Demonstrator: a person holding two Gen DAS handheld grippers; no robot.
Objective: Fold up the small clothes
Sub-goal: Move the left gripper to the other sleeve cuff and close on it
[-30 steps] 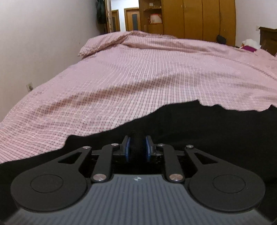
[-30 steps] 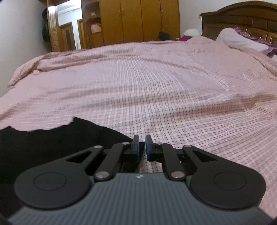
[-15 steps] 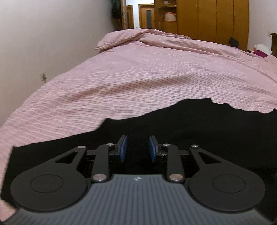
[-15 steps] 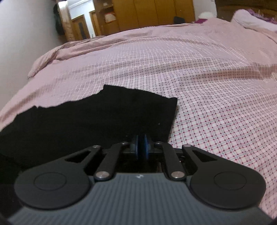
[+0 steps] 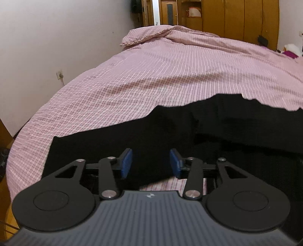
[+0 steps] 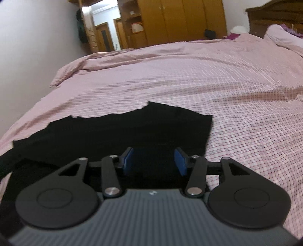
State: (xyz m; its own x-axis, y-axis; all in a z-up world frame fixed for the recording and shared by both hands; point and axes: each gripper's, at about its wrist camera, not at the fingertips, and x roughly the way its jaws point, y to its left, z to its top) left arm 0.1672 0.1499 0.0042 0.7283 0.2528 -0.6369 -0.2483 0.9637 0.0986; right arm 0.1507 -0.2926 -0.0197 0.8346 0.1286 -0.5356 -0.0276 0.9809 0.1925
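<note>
The black garment (image 5: 170, 128) lies flat on my bed, spread across the pink checked bedspread (image 5: 170, 72) near the edge closest to me. From the right wrist view the same garment (image 6: 123, 132) shows a squared corner at its right end and a ragged, uneven far edge; its left end runs out of the picture. From the left wrist view its left end is cut straight, and a fold line crosses the cloth on the right side.

My left gripper (image 5: 151, 162) hangs just over the near part of the cloth. Its jaws are opening, the blue pads (image 5: 126, 162) stand apart, and nothing is pinched between them; only the dark cloth and a strip of bedspread show through the gap below.

My right gripper (image 6: 155, 161) is over the near right part of the garment, close to its right edge. Its jaws are opening too, the blue pads (image 6: 180, 162) are well spread, and they press on nothing; the cloth lies underneath them.

Further out, the bedspread bunches up at the far end of the bed. A white wall (image 5: 56, 47) runs along the left side, with a socket (image 5: 60, 75) low on it. Beyond the bed stand a wooden wardrobe (image 6: 189, 19) and a door (image 6: 104, 37). At the right, a dark wooden headboard (image 6: 274, 17) rises behind a pale pillow (image 6: 280, 36).
</note>
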